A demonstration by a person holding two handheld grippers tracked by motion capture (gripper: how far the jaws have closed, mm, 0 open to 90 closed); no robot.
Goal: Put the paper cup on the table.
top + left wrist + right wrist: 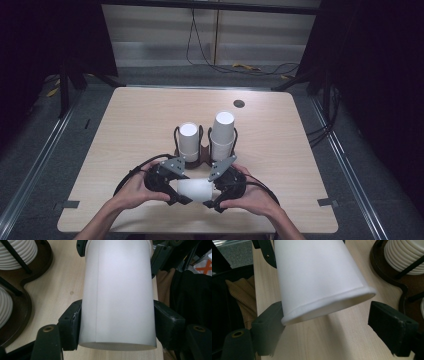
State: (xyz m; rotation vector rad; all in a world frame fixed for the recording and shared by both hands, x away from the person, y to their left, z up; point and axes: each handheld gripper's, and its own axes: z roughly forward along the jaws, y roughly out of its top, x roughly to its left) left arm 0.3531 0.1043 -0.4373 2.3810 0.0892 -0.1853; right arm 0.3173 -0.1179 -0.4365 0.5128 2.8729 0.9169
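White paper cup [195, 190] held sideways just above table [140, 120], near front edge, between both grippers. Left gripper [117, 322] clamped on cup's base end; right gripper [334, 322] jaws apart round rim end – one pad touching, other clear. Risk: thin wall could crush or cup slip if left squeeze changes. Dark rack [205, 155] behind holds two stacks of ribbed white cups [188, 140].

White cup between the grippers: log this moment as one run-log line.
white cup lying sideways, held | left gripper shut on cup | right gripper open around rim end | cup holder behind, two stacks
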